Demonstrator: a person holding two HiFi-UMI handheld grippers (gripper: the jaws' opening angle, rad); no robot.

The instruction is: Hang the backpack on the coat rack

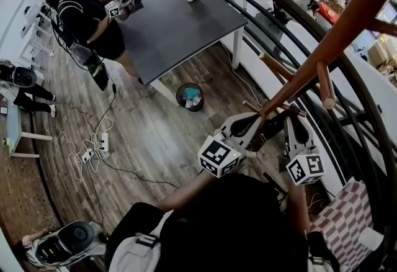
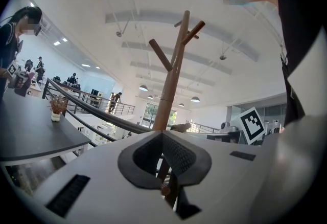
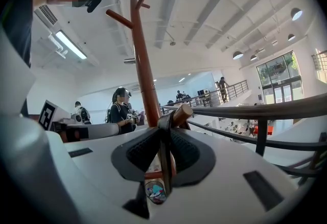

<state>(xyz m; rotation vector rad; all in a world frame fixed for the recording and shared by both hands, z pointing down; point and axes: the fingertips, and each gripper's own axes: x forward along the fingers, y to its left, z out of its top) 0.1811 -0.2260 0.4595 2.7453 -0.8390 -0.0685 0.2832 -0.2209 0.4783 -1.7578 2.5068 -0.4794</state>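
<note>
both tongs at the coat rack (image 1: 347, 22), right tongs (image 3: 164, 128) pinching the strap (image 3: 164, 159) at a peg (image 3: 182, 113), left tongs (image 2: 162, 133) pressed together, backpack (image 1: 236, 227) beneath them

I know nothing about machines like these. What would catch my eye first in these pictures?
The tall wooden coat rack at the head view's right stands out first. The right tool is shut on a dark strap that reaches up to one peg. A black backpack fills the bottom edge below, and farther off a person stands by a dark table.
</note>
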